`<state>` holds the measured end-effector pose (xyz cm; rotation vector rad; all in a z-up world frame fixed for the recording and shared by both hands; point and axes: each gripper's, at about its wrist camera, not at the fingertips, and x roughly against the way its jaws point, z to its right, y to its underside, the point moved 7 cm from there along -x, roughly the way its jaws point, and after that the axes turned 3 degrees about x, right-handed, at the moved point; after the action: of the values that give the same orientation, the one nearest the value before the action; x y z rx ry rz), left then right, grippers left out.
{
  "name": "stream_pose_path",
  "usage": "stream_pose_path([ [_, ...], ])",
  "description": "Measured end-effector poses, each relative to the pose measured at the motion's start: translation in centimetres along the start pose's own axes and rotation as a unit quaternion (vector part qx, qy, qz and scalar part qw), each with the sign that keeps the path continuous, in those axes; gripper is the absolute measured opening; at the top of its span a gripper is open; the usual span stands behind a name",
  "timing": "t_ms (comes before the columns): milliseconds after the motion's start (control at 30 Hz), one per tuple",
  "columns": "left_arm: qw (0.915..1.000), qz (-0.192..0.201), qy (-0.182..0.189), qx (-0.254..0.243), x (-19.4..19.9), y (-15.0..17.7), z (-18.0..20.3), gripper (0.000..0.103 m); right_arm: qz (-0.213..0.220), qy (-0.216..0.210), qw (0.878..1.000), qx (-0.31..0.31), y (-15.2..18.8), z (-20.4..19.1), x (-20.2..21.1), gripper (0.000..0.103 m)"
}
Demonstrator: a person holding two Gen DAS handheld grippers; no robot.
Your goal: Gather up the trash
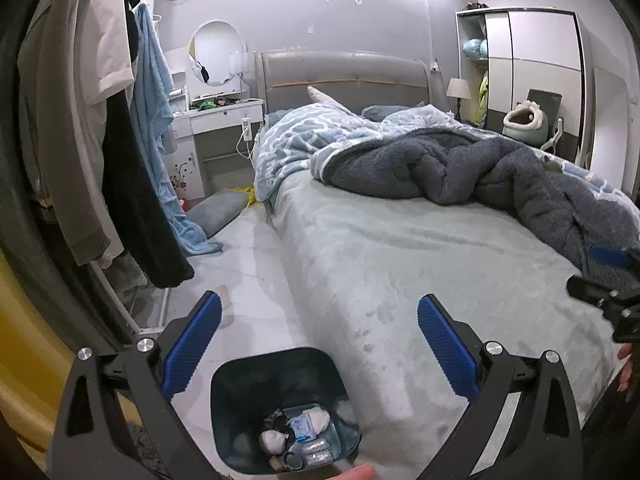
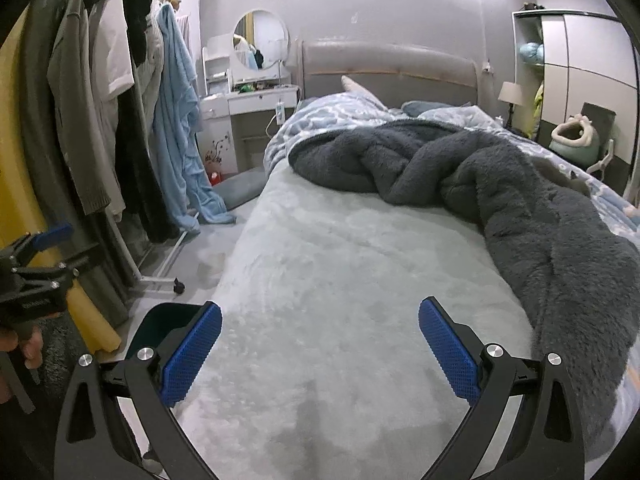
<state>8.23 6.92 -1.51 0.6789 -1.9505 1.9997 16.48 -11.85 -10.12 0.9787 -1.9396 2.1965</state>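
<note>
A dark trash bin (image 1: 280, 392) stands on the floor beside the bed's near corner. Crumpled tissues and wrappers (image 1: 298, 436) lie in its bottom. My left gripper (image 1: 320, 344) hangs open right above the bin with nothing between its blue pads. In the right wrist view my right gripper (image 2: 320, 348) is open over the pale bedsheet (image 2: 340, 280), also holding nothing. The bin's rim (image 2: 168, 320) shows behind its left finger. Each gripper appears at the edge of the other's view: the right one (image 1: 608, 280), the left one (image 2: 32, 264).
A grey fleece blanket (image 2: 500, 184) is bunched across the bed's right and far side. A clothes rack (image 2: 100, 120) with hanging garments stands left of the bed on wheels. A vanity with round mirror (image 1: 218, 80) sits by the headboard, a wardrobe (image 1: 536, 64) at the far right.
</note>
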Motion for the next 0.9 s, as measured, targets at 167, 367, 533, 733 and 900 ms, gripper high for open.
stream_pose_path([
  [167,0.9999,-0.006,0.005,0.012,0.0,0.2,-0.2,0.1,0.015,0.012,1.0,-0.005,0.5,-0.5,1.5,0.1],
  [367,0.9998,-0.009,0.012,0.017,0.0,0.3,0.0,0.1,0.014,0.028,0.999,-0.016,1.8,1.1,1.6,0.1],
  [533,0.9998,-0.011,0.016,0.011,-0.1,0.5,0.2,0.1,0.018,0.026,0.999,-0.016,1.4,0.8,1.6,0.1],
  [733,0.9997,-0.013,0.016,0.013,-0.1,0.7,0.2,0.1,0.015,0.019,1.0,-0.006,1.4,0.3,1.4,0.1],
  [900,0.9997,-0.013,0.017,0.013,-0.1,0.6,0.1,0.1,0.016,0.018,1.0,-0.007,1.4,0.4,1.4,0.1],
])
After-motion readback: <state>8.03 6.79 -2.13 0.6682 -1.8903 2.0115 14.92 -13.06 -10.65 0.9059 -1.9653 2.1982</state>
